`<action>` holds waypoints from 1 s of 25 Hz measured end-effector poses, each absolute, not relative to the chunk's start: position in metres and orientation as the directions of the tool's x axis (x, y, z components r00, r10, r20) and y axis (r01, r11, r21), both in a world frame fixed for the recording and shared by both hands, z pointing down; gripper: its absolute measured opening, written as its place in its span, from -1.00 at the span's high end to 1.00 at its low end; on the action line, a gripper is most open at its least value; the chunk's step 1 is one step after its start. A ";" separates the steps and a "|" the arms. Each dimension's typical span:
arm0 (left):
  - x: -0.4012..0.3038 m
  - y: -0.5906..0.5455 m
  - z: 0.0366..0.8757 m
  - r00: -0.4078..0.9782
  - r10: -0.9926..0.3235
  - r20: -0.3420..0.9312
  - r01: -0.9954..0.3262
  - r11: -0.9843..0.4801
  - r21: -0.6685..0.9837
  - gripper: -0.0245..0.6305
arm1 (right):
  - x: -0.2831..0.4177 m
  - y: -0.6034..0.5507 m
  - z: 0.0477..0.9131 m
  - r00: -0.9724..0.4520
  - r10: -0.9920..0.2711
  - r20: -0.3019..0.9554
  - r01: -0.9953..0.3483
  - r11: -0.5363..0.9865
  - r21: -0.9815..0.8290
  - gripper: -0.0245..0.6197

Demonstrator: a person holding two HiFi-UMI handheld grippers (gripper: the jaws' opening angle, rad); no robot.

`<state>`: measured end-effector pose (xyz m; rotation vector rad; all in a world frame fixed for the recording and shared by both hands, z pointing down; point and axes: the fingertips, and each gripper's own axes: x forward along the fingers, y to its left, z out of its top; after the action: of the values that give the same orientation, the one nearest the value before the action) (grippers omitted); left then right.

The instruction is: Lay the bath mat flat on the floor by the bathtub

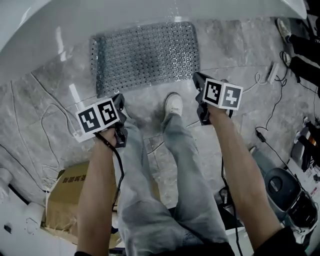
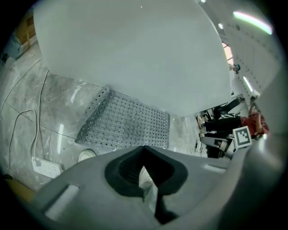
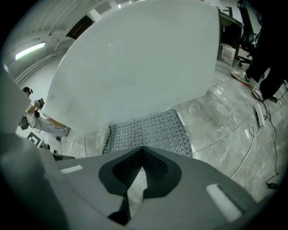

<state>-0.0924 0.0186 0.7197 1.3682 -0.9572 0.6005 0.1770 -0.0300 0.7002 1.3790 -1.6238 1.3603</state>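
Mat lies flat on floor, just beside bathtub. Left gripper & right gripper hover near its front corners, both w/ jaws closed together, holding nothing.

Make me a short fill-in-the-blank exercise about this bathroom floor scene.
1. The bath mat lies ___ on the floor beside the bathtub.
2. The left tongs and the right tongs are both ___, with nothing between them.
3. The cardboard box sits on the person's ___ side.
Missing words: flat; shut; left.
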 end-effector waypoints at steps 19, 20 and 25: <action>-0.051 0.030 0.512 0.482 -0.326 0.813 -0.830 0.129 0.543 0.92 | 0.172 -0.017 0.537 -0.460 -0.381 0.802 -0.867 -0.005 -0.499 0.91; -0.053 0.032 0.501 0.471 -0.338 0.814 -0.835 0.126 0.536 0.92 | 0.169 -0.018 0.526 -0.467 -0.387 0.795 -0.862 -0.002 -0.508 0.90; -0.058 0.040 0.435 0.415 -0.409 0.813 -0.853 0.136 0.504 0.92 | 0.161 -0.013 0.470 -0.500 -0.384 0.776 -0.847 0.030 -0.531 0.90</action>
<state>-0.0577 0.0403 0.4351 1.4768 -1.1856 0.4663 0.1605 -0.0130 0.4704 1.2458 -1.8934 1.4712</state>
